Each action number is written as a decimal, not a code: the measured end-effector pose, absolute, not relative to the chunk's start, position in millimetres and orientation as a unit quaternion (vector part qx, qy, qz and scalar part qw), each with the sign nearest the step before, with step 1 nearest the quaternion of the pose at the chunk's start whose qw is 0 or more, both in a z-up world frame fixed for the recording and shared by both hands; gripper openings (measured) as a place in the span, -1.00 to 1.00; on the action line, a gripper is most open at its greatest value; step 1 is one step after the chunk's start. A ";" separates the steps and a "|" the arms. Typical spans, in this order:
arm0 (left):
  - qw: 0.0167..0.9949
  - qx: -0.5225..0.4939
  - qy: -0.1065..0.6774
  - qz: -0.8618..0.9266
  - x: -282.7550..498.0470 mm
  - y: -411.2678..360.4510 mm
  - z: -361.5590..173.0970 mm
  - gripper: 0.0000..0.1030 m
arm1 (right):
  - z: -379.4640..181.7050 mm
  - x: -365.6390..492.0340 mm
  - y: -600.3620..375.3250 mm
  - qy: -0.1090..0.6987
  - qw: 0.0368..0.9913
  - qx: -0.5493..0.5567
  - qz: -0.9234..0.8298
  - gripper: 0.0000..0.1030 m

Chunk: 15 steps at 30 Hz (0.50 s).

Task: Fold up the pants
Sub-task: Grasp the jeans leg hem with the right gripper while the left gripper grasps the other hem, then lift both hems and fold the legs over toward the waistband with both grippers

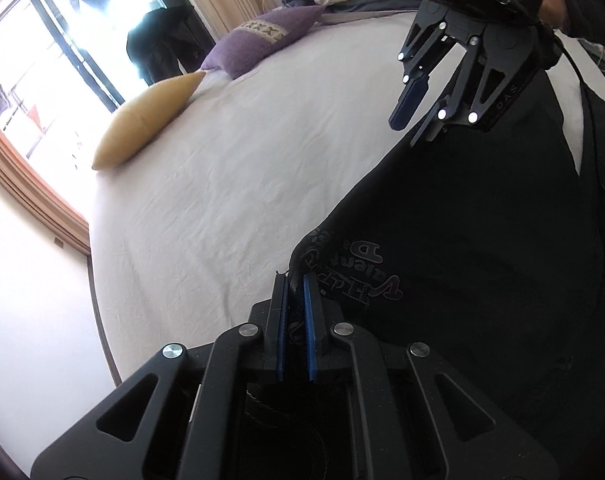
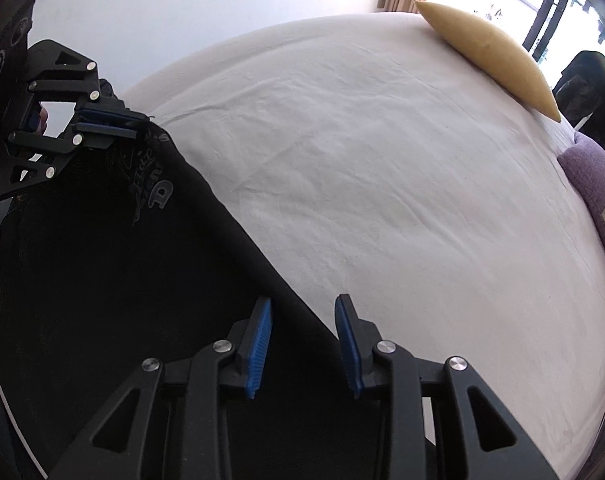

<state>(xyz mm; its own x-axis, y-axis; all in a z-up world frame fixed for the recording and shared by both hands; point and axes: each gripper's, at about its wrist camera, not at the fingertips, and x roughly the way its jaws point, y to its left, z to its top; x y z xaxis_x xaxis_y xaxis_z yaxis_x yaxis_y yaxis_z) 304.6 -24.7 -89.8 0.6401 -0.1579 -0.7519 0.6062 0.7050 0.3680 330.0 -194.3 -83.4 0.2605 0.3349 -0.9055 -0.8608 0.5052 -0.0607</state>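
While the black pants (image 2: pixel 102 280) lie spread on the bed (image 2: pixel 362 180), we're barely started: left tongs (image 1: pixel 295 312) clenched on a printed corner, right tongs (image 2: pixel 302 344) agape over the edge. Long axis probably runs between the two tongs; no fold yet.

Black pants (image 1: pixel 482 260), grey print.
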 end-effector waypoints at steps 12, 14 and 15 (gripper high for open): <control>0.860 0.295 0.351 -0.225 272.6 -2.0 -70.2 -0.88 | -90.2 320.5 -172.0 0.467 0.719 -0.299 0.420 -0.80; 0.862 0.290 0.352 -0.224 271.5 -1.8 -69.0 -0.89 | -88.6 318.0 -173.6 0.468 0.720 -0.292 0.421 -0.85; 0.863 0.288 0.351 -0.224 271.5 -2.3 -68.5 -0.89 | -87.1 316.8 -174.0 0.466 0.724 -0.291 0.418 -0.88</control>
<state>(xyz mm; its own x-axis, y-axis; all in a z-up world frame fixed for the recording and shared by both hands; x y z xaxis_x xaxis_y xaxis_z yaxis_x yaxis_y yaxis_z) 271.5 -2.3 -68.5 0.6533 -0.1841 -0.7343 0.5879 0.7345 0.3389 316.8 -174.0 -87.1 0.2177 0.3342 -0.9170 -0.8754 0.4823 -0.0320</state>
